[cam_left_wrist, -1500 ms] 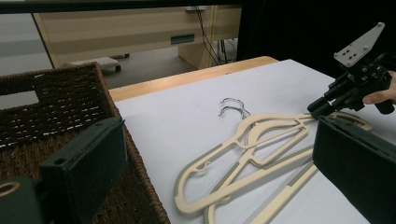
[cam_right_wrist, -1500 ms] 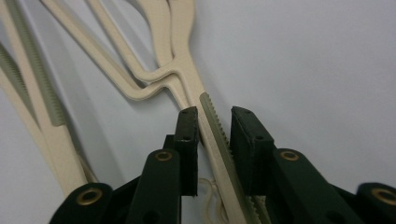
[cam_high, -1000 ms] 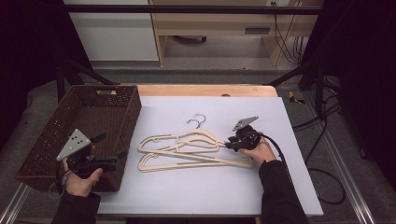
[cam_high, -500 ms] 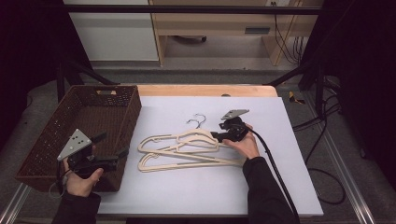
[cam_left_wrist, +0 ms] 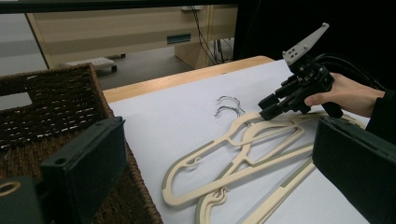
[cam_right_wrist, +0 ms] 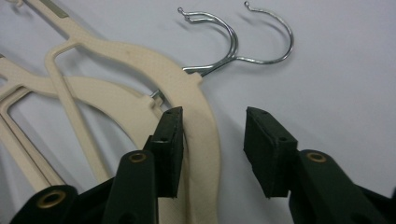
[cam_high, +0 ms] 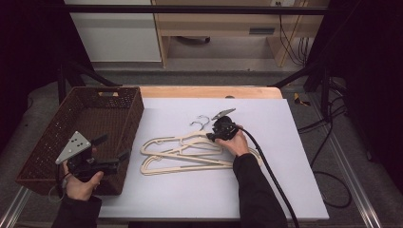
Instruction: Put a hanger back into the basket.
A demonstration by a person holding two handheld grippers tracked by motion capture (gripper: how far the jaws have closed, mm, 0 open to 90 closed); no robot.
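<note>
high view: right gripper (cam_high: 215, 136) sits over the top of the cream hangers (cam_high: 190, 153), near their neck just below the metal hooks (cam_high: 202, 122). the hangers lie stacked flat on the white table (cam_high: 294, 190), mid-table, right of the wicker basket (cam_high: 52, 142). left gripper (cam_high: 116, 153) is held level over the basket's near right corner, pointing toward the hangers, well apart from them

left gripper view: its own two jaws stand wide apart with nothing between them; basket under the left jaw, table and hangers beyond. farther off the right gripper (cam_left_wrist: 268, 106) has its tips down at the upper hanger's shoulder next to the hooks (cam_left_wrist: 229, 106), the person's hand (cam_left_wrist: 348, 93) behind it

right gripper view: jaws part-way open and just been closing. the upper hanger's (cam_right_wrist: 201, 135) curved shoulder runs up between them; the left pad (cam_right_wrist: 170, 149) looks to be right against its edge, the right pad (cam_right_wrist: 266, 149) clear of it with a gap of bare table. not clamped. two metal hooks (cam_right_wrist: 233, 42) lie just ahead of the tips, flat on the table, overlapping each other. the second hanger (cam_right_wrist: 98, 102) sits under and left of the upper one
</note>
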